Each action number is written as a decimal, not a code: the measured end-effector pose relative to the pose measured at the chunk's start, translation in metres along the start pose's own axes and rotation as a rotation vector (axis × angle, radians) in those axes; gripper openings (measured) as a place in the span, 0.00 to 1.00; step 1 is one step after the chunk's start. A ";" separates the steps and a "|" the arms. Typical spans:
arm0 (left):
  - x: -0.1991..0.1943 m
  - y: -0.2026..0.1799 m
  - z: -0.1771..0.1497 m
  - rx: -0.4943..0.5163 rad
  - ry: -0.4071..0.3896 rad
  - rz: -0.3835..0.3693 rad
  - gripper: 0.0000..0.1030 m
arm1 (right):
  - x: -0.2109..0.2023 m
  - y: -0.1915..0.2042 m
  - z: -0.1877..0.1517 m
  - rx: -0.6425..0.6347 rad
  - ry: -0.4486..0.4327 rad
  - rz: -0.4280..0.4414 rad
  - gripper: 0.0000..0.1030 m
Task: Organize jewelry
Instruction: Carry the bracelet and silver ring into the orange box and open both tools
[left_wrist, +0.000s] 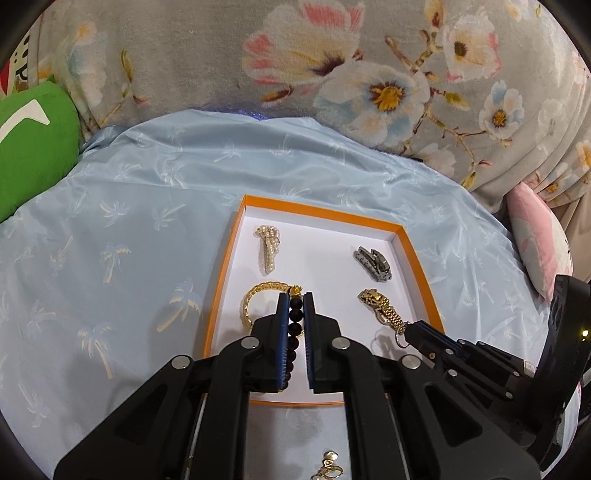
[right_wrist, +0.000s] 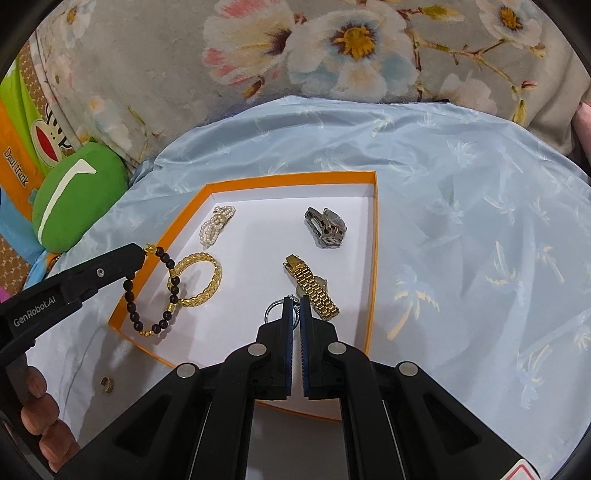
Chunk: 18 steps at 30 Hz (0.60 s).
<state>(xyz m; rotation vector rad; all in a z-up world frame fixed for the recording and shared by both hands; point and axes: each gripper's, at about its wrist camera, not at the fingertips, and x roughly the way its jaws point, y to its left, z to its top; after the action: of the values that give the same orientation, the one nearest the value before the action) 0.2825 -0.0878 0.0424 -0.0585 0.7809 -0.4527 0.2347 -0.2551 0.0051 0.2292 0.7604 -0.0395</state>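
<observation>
Left wrist view: the left gripper (left_wrist: 297, 295) is clamped narrow on a black bead bracelet (left_wrist: 296, 314), whose beads run down the slot between the blue pads with a small gold charm at the tips. It hangs over the near left part of an orange-rimmed tray (left_wrist: 321, 214) with a white floor, which lies on a pale blue sheet (left_wrist: 129, 221) printed with palm trees. In the tray, a pearl bracelet (left_wrist: 269, 247) lies at about 11 o'clock from the gripper tips, a gold chain bangle (left_wrist: 255, 302) sits just beside them at 9 o'clock, a silver watch (left_wrist: 373, 264) lies at 2 o'clock, and a gold watch (left_wrist: 380, 308) at 3 o'clock. The right gripper (left_wrist: 408, 329) enters from 4 o'clock, closed on a small key ring (left_wrist: 400, 339) near the gold watch. A few earrings (left_wrist: 330, 467) lie on the sheet at 6 o'clock, outside the tray. A green cushion (left_wrist: 33, 147) sits at 9 o'clock, a floral blanket (left_wrist: 332, 74) at 12.

Right wrist view: the right gripper (right_wrist: 296, 297) is pinched narrow on the key ring (right_wrist: 273, 310), above the tray (right_wrist: 295, 176) floor, just beside the gold watch (right_wrist: 312, 291). The left gripper (right_wrist: 144, 253) comes in from 9 o'clock, the bead bracelet (right_wrist: 166, 288) dangling from its tip as a loop over the tray's left edge, overlapping the gold bangle (right_wrist: 201, 278). The pearl bracelet (right_wrist: 216, 223) lies at 11 o'clock, the silver watch (right_wrist: 327, 225) at 12. A gold ring (right_wrist: 107, 384) lies on the sheet (right_wrist: 480, 221) at 8 o'clock, outside the tray. Fingers (right_wrist: 35, 384) show at the lower left edge.
</observation>
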 end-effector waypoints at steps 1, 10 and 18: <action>0.001 0.001 -0.001 -0.001 0.003 0.004 0.07 | 0.001 0.000 0.000 0.000 0.002 -0.001 0.03; 0.007 0.013 -0.004 -0.029 0.006 0.058 0.15 | 0.003 0.000 -0.001 -0.003 -0.002 -0.012 0.05; -0.002 0.022 -0.002 -0.055 -0.054 0.110 0.49 | -0.007 -0.004 0.000 0.008 -0.054 0.008 0.11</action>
<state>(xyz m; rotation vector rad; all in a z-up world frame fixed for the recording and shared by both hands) 0.2885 -0.0674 0.0376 -0.0781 0.7394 -0.3238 0.2288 -0.2588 0.0091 0.2377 0.7052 -0.0412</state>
